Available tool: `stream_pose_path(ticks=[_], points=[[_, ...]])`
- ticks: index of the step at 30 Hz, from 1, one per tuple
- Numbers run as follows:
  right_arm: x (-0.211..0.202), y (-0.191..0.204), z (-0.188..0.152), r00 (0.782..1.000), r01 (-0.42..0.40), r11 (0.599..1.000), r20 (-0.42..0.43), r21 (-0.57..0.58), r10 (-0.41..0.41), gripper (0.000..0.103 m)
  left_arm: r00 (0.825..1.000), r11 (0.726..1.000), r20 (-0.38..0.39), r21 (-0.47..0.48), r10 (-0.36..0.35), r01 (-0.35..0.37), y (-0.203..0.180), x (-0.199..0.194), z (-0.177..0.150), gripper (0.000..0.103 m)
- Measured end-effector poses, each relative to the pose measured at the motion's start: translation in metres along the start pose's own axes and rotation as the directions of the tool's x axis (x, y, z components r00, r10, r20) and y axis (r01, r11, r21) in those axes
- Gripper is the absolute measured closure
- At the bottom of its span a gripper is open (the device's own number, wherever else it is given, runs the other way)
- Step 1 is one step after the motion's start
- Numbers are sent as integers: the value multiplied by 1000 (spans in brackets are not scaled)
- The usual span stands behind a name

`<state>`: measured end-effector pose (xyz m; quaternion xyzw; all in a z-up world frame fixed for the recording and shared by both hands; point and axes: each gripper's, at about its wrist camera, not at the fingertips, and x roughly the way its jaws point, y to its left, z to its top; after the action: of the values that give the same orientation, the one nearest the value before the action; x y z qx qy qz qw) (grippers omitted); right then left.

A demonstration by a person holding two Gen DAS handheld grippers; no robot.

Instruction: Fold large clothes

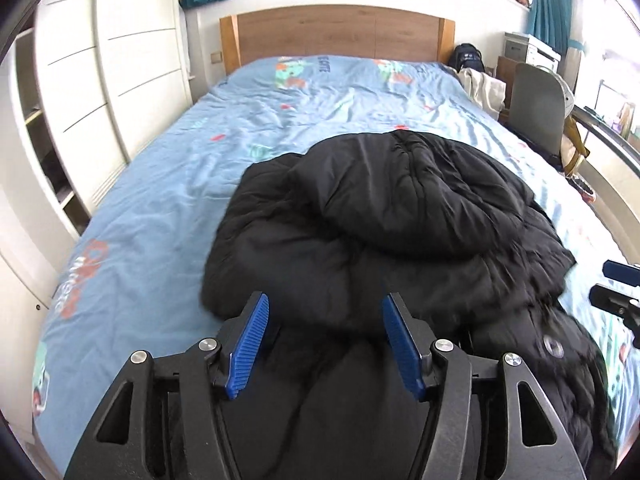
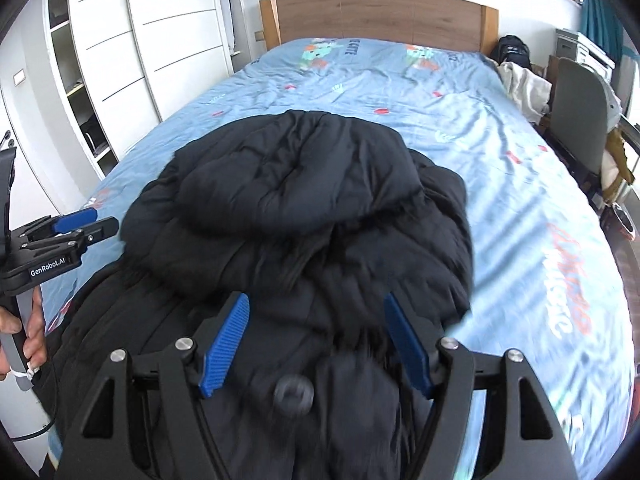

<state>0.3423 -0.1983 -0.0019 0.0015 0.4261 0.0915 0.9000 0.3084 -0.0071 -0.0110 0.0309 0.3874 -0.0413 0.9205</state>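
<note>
1. Left wrist view: the left claw (image 1: 324, 320) is seen open, its blue pads (image 1: 247, 344) apart with nothing gripped between them.
2. A black padded coat (image 1: 380, 220) lies on the blue bed (image 1: 160, 184), its hood (image 1: 408, 184) spread on top toward the headboard (image 1: 336, 36). The coat lies beneath and ahead of the left claw, apart from the pads.
3. At the right edge the tip of the right claw (image 1: 618, 284) shows beside the coat.
4. Right wrist view: the right claw (image 2: 316, 340) is also open and empty, poised over the coat (image 2: 304, 216), with a round button (image 2: 294, 394) just below it.
5. The left claw (image 2: 76, 222) is seen at the left, held by a hand (image 2: 32, 332), beside the coat's edge.
6. The step is judged to be choosing a new grip: both claws are best brought down on matching edges, the thick fabric pinched fully, and both sides lifted evenly so the fold stays straight.
</note>
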Motion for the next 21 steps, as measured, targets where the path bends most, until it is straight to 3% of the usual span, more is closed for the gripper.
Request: stream_pose_path(ticks=[3,12,16,21], points=[[-32,0,-28,1000,11,1000,1,19,-11,34,1000,1000,-3,-20,12,-12,18,-26,-25,33],[-113,-37,-116,996,91,989,-22,117,-89,34,994,987,-68,-132,85,-94,115,-73,-104,28],[-128,-58,-150,994,106,978,-44,178,-100,26,989,968,-110,-219,96,-119,163,-83,-130,27],[-122,-70,-191,995,70,958,-86,280,-47,24,984,945,-175,-314,40,-94,209,-81,-167,24]])
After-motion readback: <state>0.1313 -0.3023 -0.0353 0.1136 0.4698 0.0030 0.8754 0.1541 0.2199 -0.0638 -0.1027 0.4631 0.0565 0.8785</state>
